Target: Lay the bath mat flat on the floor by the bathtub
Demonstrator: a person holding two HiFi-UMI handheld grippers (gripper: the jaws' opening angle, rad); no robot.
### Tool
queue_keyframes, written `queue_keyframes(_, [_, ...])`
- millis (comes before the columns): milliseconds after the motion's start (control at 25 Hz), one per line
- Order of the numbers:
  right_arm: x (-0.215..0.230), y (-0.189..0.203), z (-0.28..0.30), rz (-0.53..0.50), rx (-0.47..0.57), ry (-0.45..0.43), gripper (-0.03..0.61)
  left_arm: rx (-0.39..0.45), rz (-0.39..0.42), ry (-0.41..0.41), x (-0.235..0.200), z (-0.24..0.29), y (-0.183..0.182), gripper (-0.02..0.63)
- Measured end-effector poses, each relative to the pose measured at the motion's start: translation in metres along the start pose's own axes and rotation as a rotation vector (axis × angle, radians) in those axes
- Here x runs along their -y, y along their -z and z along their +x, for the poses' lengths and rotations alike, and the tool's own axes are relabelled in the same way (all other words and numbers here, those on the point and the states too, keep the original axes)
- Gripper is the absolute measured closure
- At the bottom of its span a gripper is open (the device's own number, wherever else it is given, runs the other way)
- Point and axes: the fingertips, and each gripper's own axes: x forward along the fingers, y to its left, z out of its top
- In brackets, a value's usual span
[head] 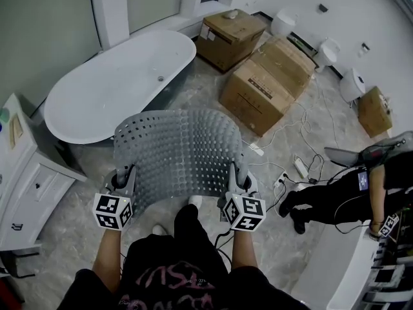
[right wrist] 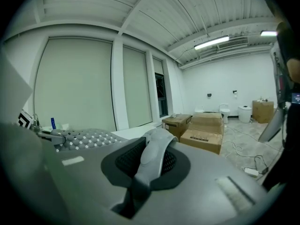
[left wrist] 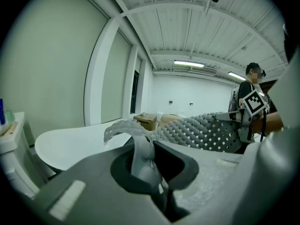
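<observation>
Grey mat [head: 177, 150], studded with bumps and punched with small holes, spreads in front of me, held by its near edge. My left tool [head: 122, 175] is clamped on the near left corner and my right tool [head: 236, 175] on the near right corner. In the left gripper view a fold of mat [left wrist: 140, 146] is squeezed between the closed jaws. The rest of the sheet runs off toward 2 o'clock, where the other tool grips it. In the right gripper view another fold [right wrist: 152, 156] is pinched the same way, with the sheet lying toward 9 o'clock.

From the head view the mat arches up and away from me like a shallow dome, and its far edge curls over. I cannot tell whether that far edge touches the marbled floor [head: 64, 237].

A white oval tub [head: 116, 82] stands at 11 o'clock from the mat, just beyond its far left edge. Brown boxes [head: 264, 86] sit at 1 o'clock. At 3 o'clock a person [head: 335, 199] in dark clothes is down near the floor, with white cables [head: 303, 166] trailing between us. A white cabinet [head: 29, 179] stands at 9 o'clock.
</observation>
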Motion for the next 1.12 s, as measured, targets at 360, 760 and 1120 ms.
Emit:
queue_keyframes(360, [0.034, 0.003, 0.055, -0.002, -0.052, -0.012, 0.531, -0.047, -0.034, -0.021, -0.002, 0.059, 0.005, 0.598])
queue_keyframes(760, [0.084, -0.004, 0.128, -0.002, -0.105, -0.048, 0.531, -0.085, -0.071, -0.071, 0.005, 0.131, -0.002, 0.598])
queue_keyframes(1120, [0.113, 0.004, 0.179, 0.01, -0.152, -0.104, 0.531, -0.139, -0.062, -0.118, 0.018, 0.17, 0.0, 0.598])
